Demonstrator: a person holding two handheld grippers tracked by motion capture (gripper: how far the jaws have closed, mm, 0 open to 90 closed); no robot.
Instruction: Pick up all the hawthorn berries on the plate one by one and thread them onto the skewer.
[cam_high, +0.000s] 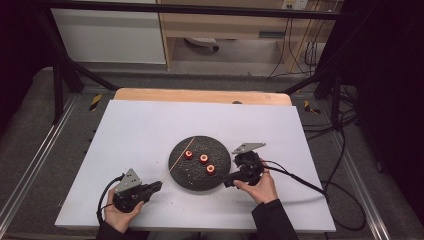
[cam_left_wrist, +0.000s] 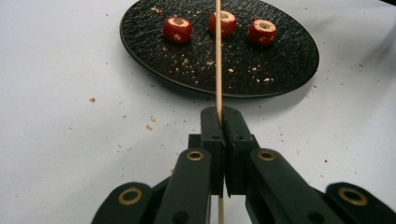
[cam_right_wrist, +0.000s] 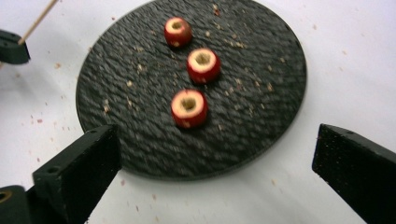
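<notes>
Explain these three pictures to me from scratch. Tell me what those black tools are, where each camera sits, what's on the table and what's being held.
A person sits at a white table and holds a hand-operated gripper in each hand; each has two black jaws that pinch like tongs.

The high view looks down from above the person. The other two pictures come from small cameras riding on the grippers, looking along their jaws.

On the table lies a round black plate with three red cored fruit pieces in a row, and crumbs scattered around.

The left gripper is shut on a thin wooden skewer, which points out over the plate. The right gripper is open and holds nothing; in the right gripper view its jaws stand wide apart near the plate's edge.
</notes>
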